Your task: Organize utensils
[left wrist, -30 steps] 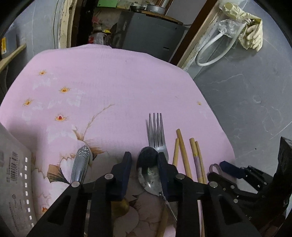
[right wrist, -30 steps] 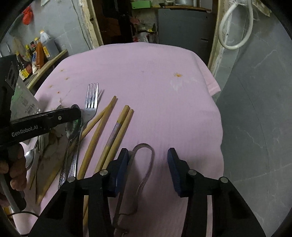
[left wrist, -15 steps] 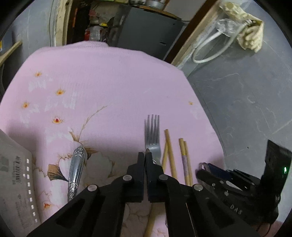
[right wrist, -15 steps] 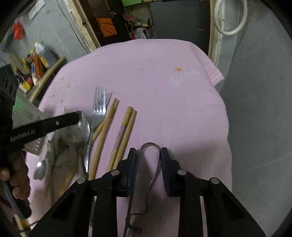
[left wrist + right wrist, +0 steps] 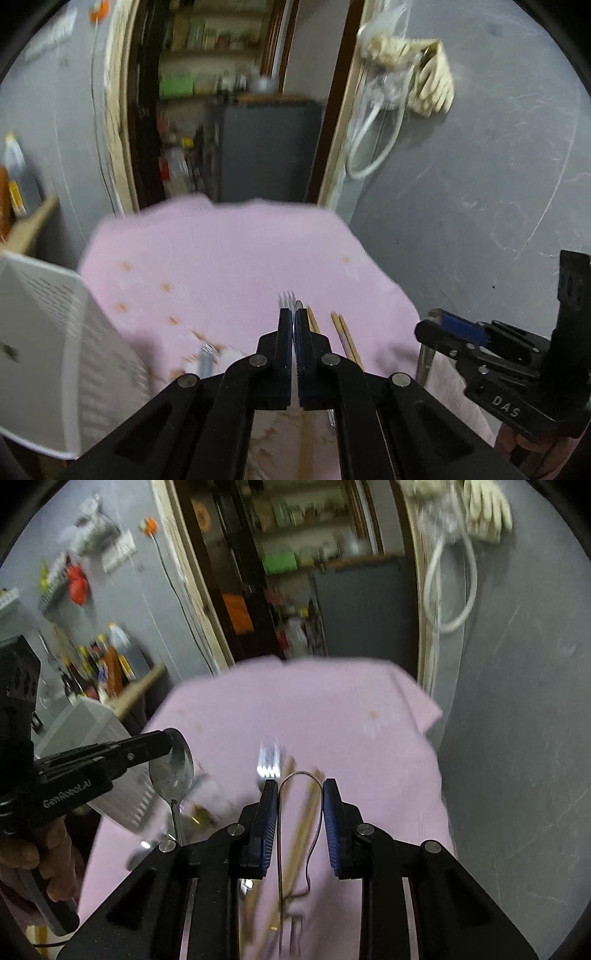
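Note:
My left gripper [image 5: 294, 321] is shut on a steel spoon, lifted above the pink cloth; in the right wrist view the spoon [image 5: 172, 771] hangs bowl-up from the left gripper [image 5: 168, 744]. My right gripper [image 5: 300, 797] is shut on a looped metal utensil [image 5: 299, 775], raised off the cloth. In the left wrist view the right gripper [image 5: 430, 326] holds it at the cloth's right edge. A fork [image 5: 269, 762] and wooden chopsticks [image 5: 345, 334] lie on the cloth below.
A table under a pink flowered cloth [image 5: 229, 258] drops off at the right to grey floor. A white printed box [image 5: 40, 332] stands at the left. Another steel handle [image 5: 207, 356] lies on the cloth. A doorway with shelves is behind.
Left gripper closed on the spoon and lifted it. Right gripper closed on the looped utensil and raised it. Both views have tilted up and away from the cloth.

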`<state>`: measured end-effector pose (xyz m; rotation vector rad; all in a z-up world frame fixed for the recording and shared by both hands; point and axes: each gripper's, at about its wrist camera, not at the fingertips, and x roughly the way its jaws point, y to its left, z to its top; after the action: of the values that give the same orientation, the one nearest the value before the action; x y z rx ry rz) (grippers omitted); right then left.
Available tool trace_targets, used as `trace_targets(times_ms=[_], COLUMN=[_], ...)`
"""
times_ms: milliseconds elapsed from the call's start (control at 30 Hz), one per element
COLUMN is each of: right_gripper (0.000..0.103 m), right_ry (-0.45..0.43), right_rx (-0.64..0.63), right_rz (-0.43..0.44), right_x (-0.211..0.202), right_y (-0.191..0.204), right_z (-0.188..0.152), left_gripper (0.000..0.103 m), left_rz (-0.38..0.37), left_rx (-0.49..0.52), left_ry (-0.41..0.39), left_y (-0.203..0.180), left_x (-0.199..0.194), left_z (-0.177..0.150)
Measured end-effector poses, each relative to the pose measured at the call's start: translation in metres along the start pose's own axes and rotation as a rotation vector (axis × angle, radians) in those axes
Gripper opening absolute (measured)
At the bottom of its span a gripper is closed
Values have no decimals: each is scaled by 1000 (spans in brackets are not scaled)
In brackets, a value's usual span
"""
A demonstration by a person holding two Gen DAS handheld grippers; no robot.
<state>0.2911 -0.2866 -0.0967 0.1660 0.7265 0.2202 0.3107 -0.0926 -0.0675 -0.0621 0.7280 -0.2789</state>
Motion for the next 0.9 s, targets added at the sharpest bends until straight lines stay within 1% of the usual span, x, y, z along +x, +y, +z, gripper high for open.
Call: trace_targets(times_ms=[67, 133, 233, 300, 433, 533, 633, 733, 800, 900], right_gripper=[21, 21, 21, 21, 21, 21, 21, 21, 21, 21], right_ry=[-66, -141, -217, -253, -338, -392, -416, -407, -377, -306], right_rx=[-10, -10, -35, -46, -64, -95, -120, -157, -176, -210], right_rz=[6, 22, 41, 67, 158, 242, 324, 374, 409, 422], right_x=[-17, -34, -52, -60, -73, -72, -63, -46, -27, 7], right_y=[8, 20, 42, 58, 98, 133, 163, 187, 202, 217], right_z=[4, 17, 40, 55, 88, 112, 121, 120, 118, 109], left_gripper=[2, 2, 2, 2, 2, 2, 2, 2, 2, 2], left_rz=[28, 47, 85, 130, 228, 328, 394, 416, 434, 455], left_rx=[19, 18, 14, 15, 31, 62, 80, 64, 51, 68], left_ry=[-60, -117, -193, -248, -347, -401, -435, -445, -440, -419], left_y=[2, 10, 23, 36, 66, 86, 103, 122, 131, 137], left_x=[-23, -46, -75, -97, -142, -160, -164, -154, -141, -124], left_z=[8, 19, 42, 58, 79, 86, 79, 67, 56, 35])
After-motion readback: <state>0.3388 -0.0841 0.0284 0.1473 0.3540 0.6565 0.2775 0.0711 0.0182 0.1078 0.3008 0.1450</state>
